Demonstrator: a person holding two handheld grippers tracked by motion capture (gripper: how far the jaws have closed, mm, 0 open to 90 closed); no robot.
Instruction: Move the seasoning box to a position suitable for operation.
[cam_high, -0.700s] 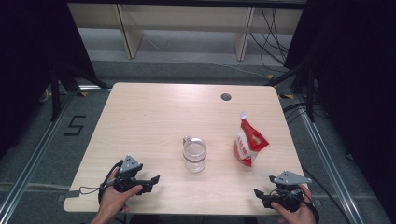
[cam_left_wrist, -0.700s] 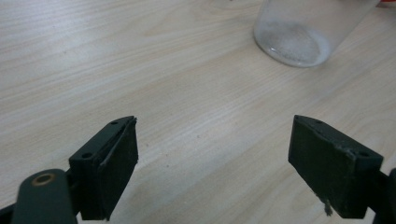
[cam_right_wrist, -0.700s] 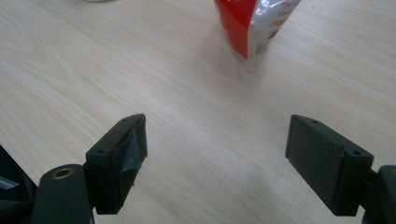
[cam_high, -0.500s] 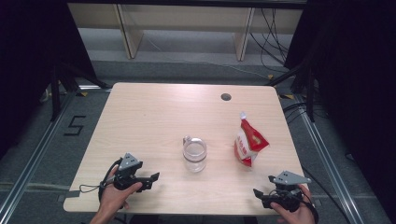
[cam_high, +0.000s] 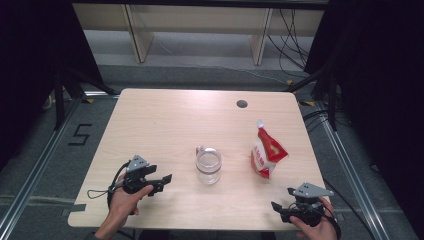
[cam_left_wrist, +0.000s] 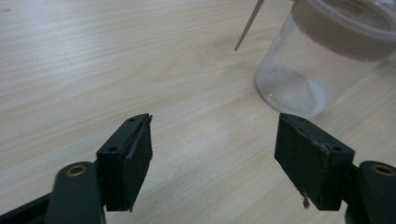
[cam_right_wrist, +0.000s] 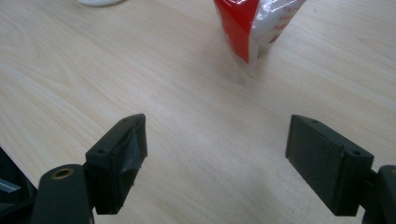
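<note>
- Left gripper (cam_high: 162, 181) sat near the table's (cam_high: 165, 120) front-left edge, jaws spread, nothing between them.
- Right gripper (cam_high: 278, 208) sat at the front-right corner, jaws spread wide and empty.
- Clear glass jar (cam_high: 208, 166) stood upright mid-table, between the grippers, apart from both.
- Red-and-white pouch (cam_high: 267, 152) stood just right of the jar.

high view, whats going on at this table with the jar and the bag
A person holds a two-jaw gripper in each hand at the near edge of a wooden table. The left gripper points toward a clear plastic jar standing upright at mid-table; its jaws are open with nothing between them. The right gripper sits at the near right corner, also open and empty, facing a red and white bag that stands to the jar's right. Neither gripper touches anything yet.
</note>
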